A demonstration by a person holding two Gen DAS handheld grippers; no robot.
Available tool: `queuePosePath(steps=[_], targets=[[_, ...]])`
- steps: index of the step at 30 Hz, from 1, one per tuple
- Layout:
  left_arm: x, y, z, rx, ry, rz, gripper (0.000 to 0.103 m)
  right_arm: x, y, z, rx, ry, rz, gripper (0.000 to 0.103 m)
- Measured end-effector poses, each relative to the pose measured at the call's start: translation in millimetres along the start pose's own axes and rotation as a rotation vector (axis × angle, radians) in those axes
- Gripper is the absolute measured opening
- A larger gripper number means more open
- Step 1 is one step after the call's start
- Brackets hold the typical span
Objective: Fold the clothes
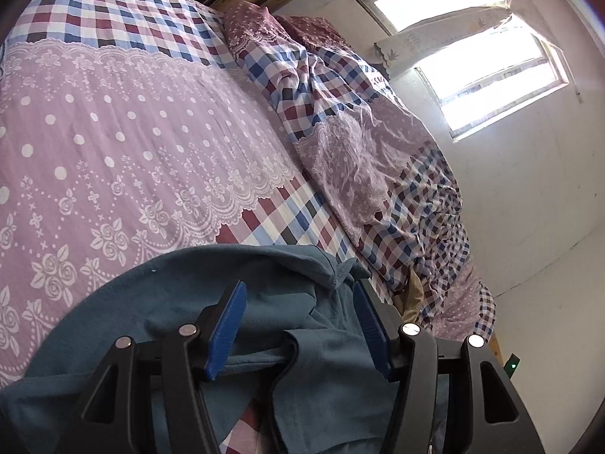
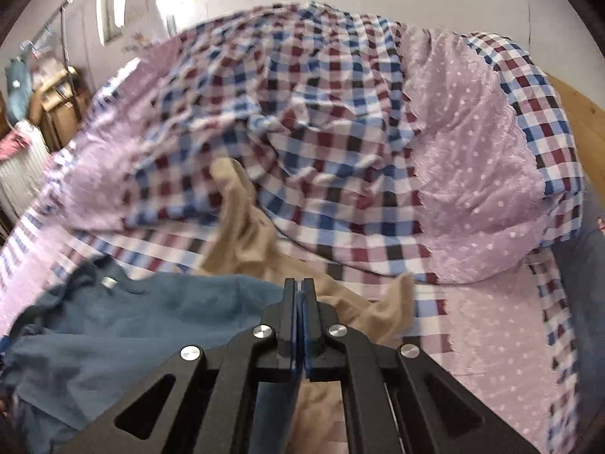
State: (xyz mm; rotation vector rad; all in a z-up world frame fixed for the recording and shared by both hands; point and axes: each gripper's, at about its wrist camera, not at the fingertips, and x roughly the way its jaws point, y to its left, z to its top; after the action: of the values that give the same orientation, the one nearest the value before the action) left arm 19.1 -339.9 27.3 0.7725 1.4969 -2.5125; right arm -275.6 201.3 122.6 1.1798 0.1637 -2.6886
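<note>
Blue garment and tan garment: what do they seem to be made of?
Blue garment: apparently soft woven cotton, matte, with a slightly fuzzy surface and limp creases. Tan garment: thinner, smoother fabric that drapes in soft folds; motion blur hides the weave.

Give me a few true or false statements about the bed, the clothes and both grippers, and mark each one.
1. The left gripper is open, with the teal garment lying between its blue pads. True.
2. The right gripper is wide open. False: its fingers are pressed together.
3. A tan garment lies beside the teal garment on the bed. True.
4. The bedding is plain white. False: it is checked in red, blue and white with lilac dotted lace panels.
5. A rumpled duvet is heaped behind the clothes. True.
</note>
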Motion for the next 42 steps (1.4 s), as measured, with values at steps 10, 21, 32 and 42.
queuePosePath(steps=[10, 21, 32, 42], targets=[[4.8, -7.3, -2.0, 0.03, 0.037, -0.004, 0.062, 14.7, -7.7, -12.4, 0.071, 0.023, -0.184, 0.019], [-16.3, -15.9, 7.2, 0.047, 0.012, -0.057, 0.079, -100.4, -1.6, -67.3, 0.224, -0.134, 0.013, 0.052], [-88.5, -8.8, 1.6, 0.069, -0.054, -0.056, 0.082, -230.7, 91.5, -231.0, 0.175, -0.16, 0.307, 0.053], [-210.9, 46.4, -26.7, -0.027, -0.055, 0.019, 0.083, -225.2, 133.1, -305.4, 0.104, -0.105, 0.434, 0.053]])
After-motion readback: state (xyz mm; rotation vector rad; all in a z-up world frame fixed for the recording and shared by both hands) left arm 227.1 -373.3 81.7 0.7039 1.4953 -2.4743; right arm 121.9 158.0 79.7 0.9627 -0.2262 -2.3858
